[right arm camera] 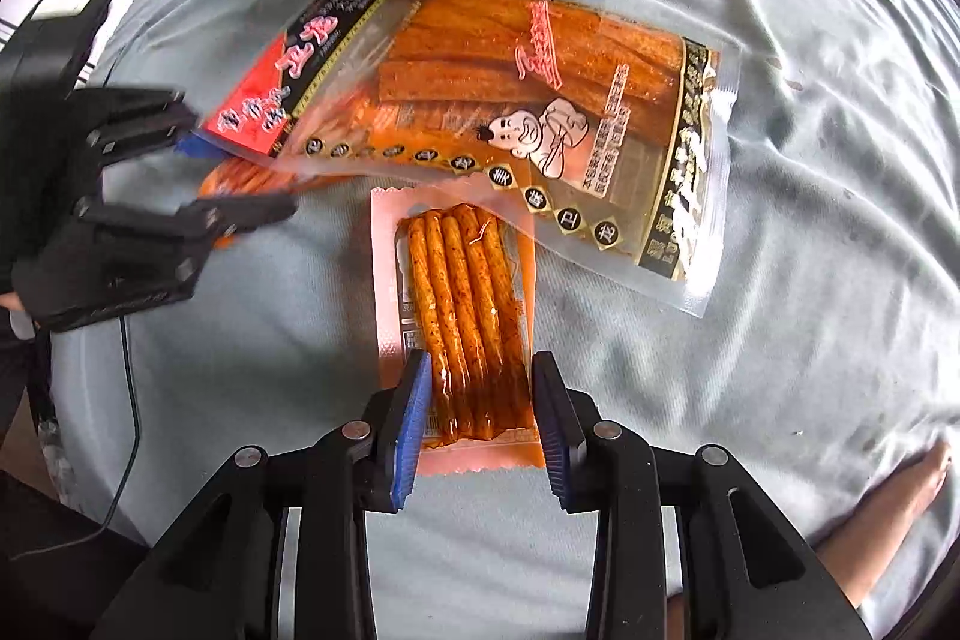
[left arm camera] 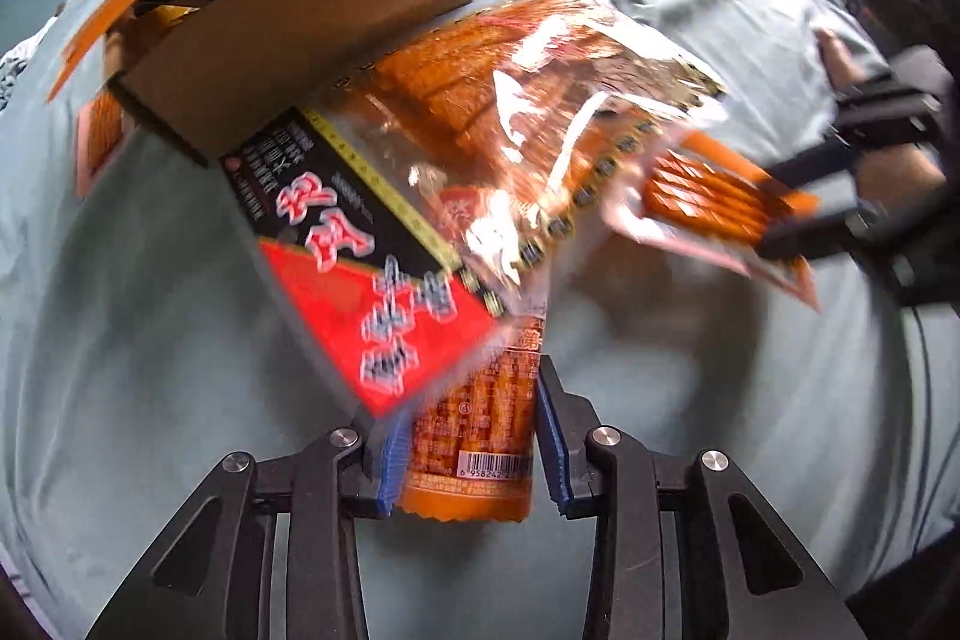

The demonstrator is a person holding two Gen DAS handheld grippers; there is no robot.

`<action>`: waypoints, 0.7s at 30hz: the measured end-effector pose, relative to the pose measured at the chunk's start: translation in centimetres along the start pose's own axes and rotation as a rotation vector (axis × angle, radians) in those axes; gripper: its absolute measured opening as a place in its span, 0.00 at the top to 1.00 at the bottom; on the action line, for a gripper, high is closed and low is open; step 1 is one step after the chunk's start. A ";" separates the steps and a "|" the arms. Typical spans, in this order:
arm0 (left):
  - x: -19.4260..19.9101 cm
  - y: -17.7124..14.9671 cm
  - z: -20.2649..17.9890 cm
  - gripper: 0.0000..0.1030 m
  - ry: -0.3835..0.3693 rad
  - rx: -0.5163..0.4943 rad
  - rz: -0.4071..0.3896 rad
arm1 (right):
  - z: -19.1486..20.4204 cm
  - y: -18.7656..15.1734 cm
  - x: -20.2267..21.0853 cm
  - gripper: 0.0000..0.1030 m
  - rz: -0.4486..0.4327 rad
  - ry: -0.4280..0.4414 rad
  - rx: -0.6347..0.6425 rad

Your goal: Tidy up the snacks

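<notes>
Left wrist view: your left gripper [left arm camera: 468,436] has an orange barcode packet [left arm camera: 474,436] between its fingers, clenched or not you cannot tell; a large red-and-black snack bag [left arm camera: 456,184] lies beyond the tips, against the cardboard box [left arm camera: 312,58]. Right wrist view: your right gripper [right arm camera: 483,418] straddles a pink stick-snack packet [right arm camera: 456,304], blue pads [right arm camera: 414,418] beside it, grip uncertain; the grey cloth [right arm camera: 810,220] lies beneath.

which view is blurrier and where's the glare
Left wrist view: motion blur smears the big snack bag and the small pack in the right gripper; glare streaks the bag's clear film. Right wrist view: mostly sharp, only the left gripper blurs; soft sheen on the small pack.
</notes>
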State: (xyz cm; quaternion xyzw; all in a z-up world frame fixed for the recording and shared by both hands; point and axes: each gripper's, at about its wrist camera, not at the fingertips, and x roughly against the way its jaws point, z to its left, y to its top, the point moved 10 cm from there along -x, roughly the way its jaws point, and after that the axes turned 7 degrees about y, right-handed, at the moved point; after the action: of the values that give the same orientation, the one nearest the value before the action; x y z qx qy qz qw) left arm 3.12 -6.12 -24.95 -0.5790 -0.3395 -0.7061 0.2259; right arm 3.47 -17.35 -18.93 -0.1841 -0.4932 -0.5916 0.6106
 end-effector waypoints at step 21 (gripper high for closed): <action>18.8 8.1 9.2 0.93 -0.175 0.361 -0.561 | -1.3 3.1 10.9 0.89 -0.438 0.185 -0.161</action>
State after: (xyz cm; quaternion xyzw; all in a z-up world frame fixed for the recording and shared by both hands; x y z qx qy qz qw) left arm 10.70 -3.28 -4.00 -0.4719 -0.6232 -0.6169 0.0919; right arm 4.76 -23.55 -9.47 -0.0657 -0.4145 -0.7617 0.4937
